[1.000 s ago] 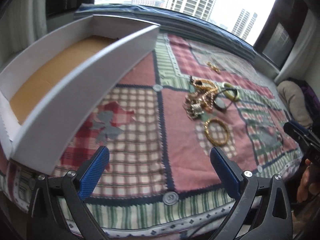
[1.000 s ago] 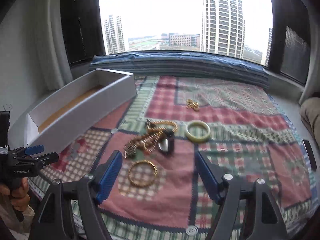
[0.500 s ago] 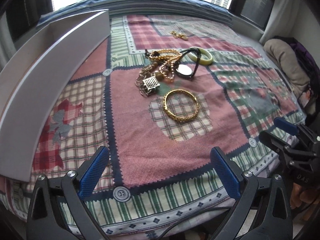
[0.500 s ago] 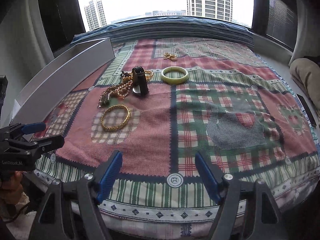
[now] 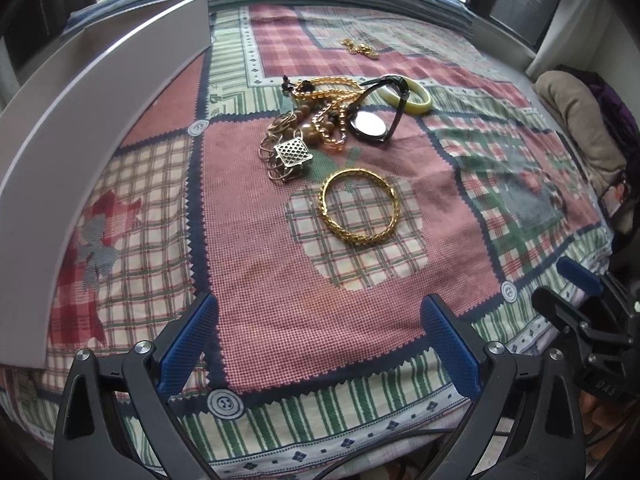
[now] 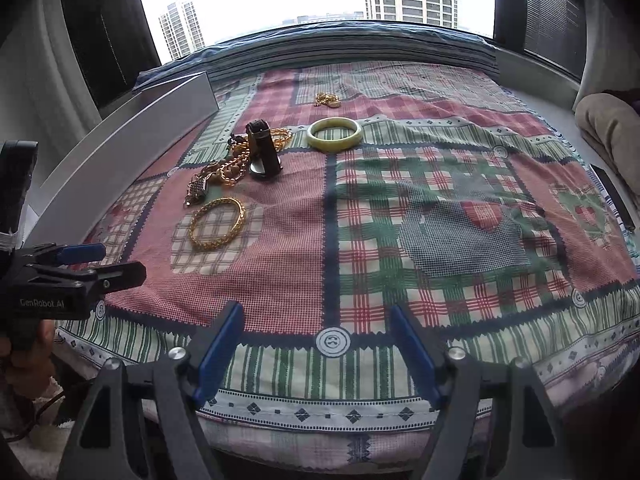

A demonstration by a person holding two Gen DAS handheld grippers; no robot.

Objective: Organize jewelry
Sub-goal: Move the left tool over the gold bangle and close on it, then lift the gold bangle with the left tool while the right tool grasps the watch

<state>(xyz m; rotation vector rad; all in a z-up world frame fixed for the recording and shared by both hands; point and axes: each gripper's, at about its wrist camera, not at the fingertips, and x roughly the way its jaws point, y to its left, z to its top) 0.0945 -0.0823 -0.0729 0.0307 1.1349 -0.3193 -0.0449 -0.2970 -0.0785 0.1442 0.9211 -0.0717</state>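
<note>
1. Both tools have dipped toward the quilt since the earlier frames: the white box's tan inside has dropped out of sight, and the skyline has shrunk to a strip.
2. Left tool (image 5: 318, 344) stands wide with nothing between its blue pads; right tool (image 6: 316, 350) likewise gapes wide and empty.
3. Gold bangle (image 5: 359, 206) lies flat on the quilt (image 5: 280, 280), just ahead of the left tool.
4. Beyond it sits a tangle of bead strands and chains (image 5: 316, 120) with a black watch (image 5: 370, 120), touching a pale green bangle (image 5: 406, 94); a small gold piece (image 5: 360, 48) lies apart farther back.
5. White box (image 5: 92, 152) stands along the quilt's left edge.
6. Only the left view shows the watch's pale face; only the right view shows towers outside.
7. "GenRobot.AI" reads on the left tool in the right view; "DAS" on the right tool in the left view.
</note>
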